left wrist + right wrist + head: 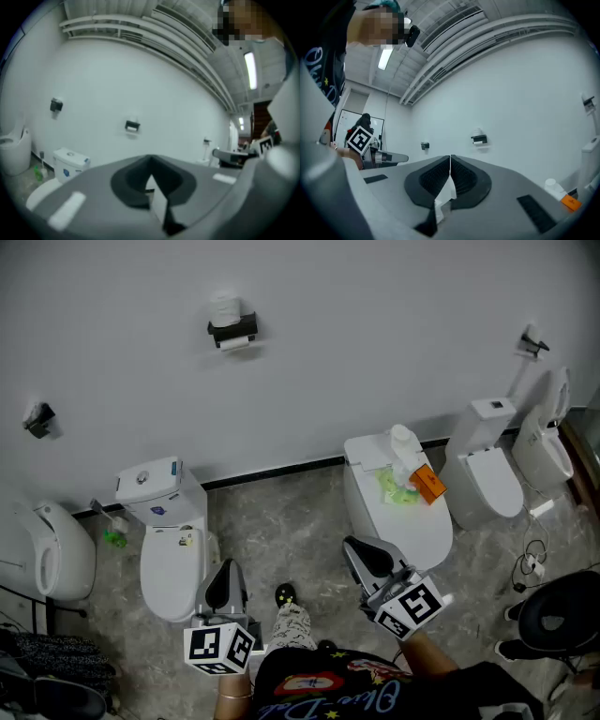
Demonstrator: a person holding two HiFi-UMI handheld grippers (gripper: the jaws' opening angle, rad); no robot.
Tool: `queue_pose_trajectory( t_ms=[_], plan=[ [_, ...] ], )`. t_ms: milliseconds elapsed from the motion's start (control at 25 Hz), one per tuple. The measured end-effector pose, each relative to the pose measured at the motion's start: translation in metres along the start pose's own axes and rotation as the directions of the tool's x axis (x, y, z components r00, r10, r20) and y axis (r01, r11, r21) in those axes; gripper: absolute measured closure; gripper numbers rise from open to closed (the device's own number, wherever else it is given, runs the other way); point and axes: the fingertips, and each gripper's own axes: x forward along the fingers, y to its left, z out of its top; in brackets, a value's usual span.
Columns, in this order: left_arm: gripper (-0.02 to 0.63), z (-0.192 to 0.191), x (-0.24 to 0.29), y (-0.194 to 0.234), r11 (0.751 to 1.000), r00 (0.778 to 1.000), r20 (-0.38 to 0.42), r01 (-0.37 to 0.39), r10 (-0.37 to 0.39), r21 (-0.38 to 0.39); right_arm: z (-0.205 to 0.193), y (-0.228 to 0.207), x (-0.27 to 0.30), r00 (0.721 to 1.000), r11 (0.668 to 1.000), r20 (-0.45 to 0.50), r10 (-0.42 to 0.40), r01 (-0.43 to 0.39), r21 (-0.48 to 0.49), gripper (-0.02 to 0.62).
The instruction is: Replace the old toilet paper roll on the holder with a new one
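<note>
The black wall holder (232, 330) hangs high on the white wall, with a white roll (225, 309) resting on top and a strip of paper (236, 343) under it. The same holder appears small and far in the left gripper view (132, 125) and the right gripper view (479, 139). A white roll-like object (403, 440) stands on the middle toilet's lid. My left gripper (227, 568) and right gripper (354, 547) are held low, well short of the wall. Both are shut with nothing between them (150, 160) (450, 157).
Several toilets line the wall: a small one (172, 563) at left and a wide one (412, 531) bearing an orange box (429, 484) and a green pack (394, 489). Other wall holders (39, 418) (534, 343) hang left and right. A black chair (561, 615) sits at lower right.
</note>
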Motion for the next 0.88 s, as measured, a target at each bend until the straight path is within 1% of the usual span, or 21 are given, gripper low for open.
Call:
queue_pose_trajectory(
  t_ms=[120, 200, 320, 440, 600, 720, 800, 880],
  plan=[
    [0.607, 0.006, 0.046, 0.014, 0.999, 1.000, 0.031, 0.001, 0.000, -0.041, 0.000, -0.032, 0.030, 1.000, 1.000, 0.005, -0.024, 0.024, 0.004, 0.581],
    [0.607, 0.009, 0.077, 0.025, 0.999, 0.999, 0.046, 0.012, -0.009, -0.051, 0.000, -0.048, 0.057, 0.999, 1.000, 0.014, -0.030, 0.030, 0.007, 0.581],
    [0.607, 0.013, 0.136, 0.050, 0.997, 0.997, 0.058, 0.047, -0.043, -0.056, -0.001, -0.075, 0.111, 0.999, 0.999, 0.028, -0.038, 0.038, -0.014, 0.581],
    [0.607, 0.022, 0.205, 0.088, 0.996, 0.997, 0.052, 0.063, -0.060, -0.056, 0.001, -0.108, 0.178, 0.997, 0.998, 0.048, -0.054, 0.055, -0.019, 0.581],
    [0.607, 0.052, 0.296, 0.141, 0.995, 0.995, 0.038, 0.094, -0.092, -0.041, 0.012, -0.154, 0.281, 0.995, 0.997, 0.057, -0.077, 0.078, -0.013, 0.581],
    [0.607, 0.082, 0.358, 0.174, 0.992, 0.991, 0.051, 0.123, -0.122, -0.009, 0.027, -0.183, 0.353, 0.992, 0.996, 0.091, -0.087, 0.088, -0.013, 0.581],
    [0.607, 0.097, 0.391, 0.189, 0.991, 0.989, 0.061, 0.137, -0.137, 0.008, 0.035, -0.194, 0.389, 0.990, 0.996, 0.115, -0.079, 0.083, -0.030, 0.581],
    [0.607, 0.106, 0.416, 0.196, 0.989, 0.987, 0.068, 0.147, -0.147, 0.001, 0.038, -0.205, 0.412, 0.991, 0.996, 0.112, -0.076, 0.080, -0.032, 0.581]
  ],
)
